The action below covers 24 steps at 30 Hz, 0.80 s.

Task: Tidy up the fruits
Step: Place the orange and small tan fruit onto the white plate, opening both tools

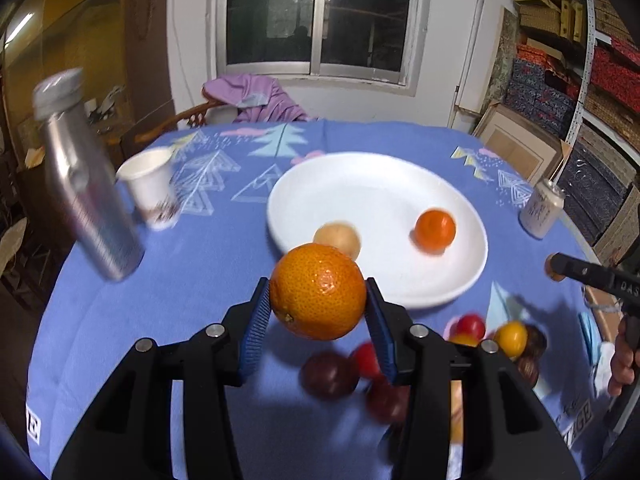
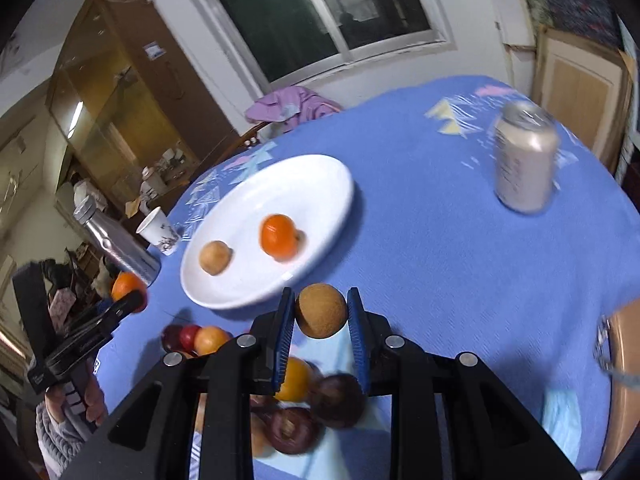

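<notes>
Your left tongs (image 1: 318, 300) were black with blue ribbed pads, and the round fruit (image 1: 318, 297) between them was deep orange with a pitted, speckled skin. Your right tongs (image 2: 321, 312) had the same black and blue, around a small round tan-brown fruit (image 2: 321, 311). The round worktop (image 1: 200, 264) wore a periwinkle-blue cloth printed with pale triangles, teal trees and pink clouds. The oval plate (image 1: 360, 184) was plain white, carrying one bright orange fruit (image 1: 435, 229) and one pale tan fruit (image 1: 338, 238). The loose fruit pile (image 1: 492, 334) mixed dark maroon, red and yellow-orange. The metal bottle (image 1: 86, 184) was silver-grey.
</notes>
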{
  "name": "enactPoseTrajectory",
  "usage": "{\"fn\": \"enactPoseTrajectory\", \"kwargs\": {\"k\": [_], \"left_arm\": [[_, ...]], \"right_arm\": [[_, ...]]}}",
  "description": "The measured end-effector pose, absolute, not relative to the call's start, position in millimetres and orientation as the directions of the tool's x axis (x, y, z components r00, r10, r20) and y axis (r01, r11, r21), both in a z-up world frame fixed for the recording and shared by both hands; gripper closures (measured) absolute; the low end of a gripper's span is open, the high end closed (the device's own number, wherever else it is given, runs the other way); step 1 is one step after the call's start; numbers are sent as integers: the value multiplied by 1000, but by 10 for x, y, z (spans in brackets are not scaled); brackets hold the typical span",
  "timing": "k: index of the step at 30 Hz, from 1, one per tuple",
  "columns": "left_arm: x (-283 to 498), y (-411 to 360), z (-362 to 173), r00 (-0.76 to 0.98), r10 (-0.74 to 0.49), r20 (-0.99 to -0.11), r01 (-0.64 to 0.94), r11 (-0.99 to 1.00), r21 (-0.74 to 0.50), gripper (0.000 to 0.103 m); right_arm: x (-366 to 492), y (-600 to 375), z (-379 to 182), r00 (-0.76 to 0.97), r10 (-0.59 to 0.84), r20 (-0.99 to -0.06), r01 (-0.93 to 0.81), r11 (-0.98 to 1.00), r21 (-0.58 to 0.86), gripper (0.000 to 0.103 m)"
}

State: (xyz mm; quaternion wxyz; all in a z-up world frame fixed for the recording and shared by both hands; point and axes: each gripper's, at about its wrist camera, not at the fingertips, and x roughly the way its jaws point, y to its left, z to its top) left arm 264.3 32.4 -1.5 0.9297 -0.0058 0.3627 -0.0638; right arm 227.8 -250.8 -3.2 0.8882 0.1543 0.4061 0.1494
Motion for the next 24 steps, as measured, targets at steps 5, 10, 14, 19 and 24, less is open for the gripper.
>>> {"fn": "enactPoseTrajectory", "kwargs": {"k": [5,10,14,19,24], "left_arm": [[3102,-15,-76,689,-165,-705,160,984,-74,57],[3499,-161,-326,638,-170,-751,166,983,-82,57],[3715,-199,-360,632,-200,-749,180,978,-110,57],[3903,-250,-427,604,-248,-758,204,967,-154,57],[3907,-239,-443,592,-294,-750,235,954,-188,48]], "right_arm": [[2655,-1997,-36,568,430,-702,-236,902,361,76],[2889,-1598,-265,504,418,-756,-313,904,291,76],[3002,-1516,-375,496,402,-770,-327,908,263,76],[3066,-1487,-442,496,388,-777,-339,910,239,68],[3111,-1517,-456,493,386,-780,-335,911,239,63]]}}
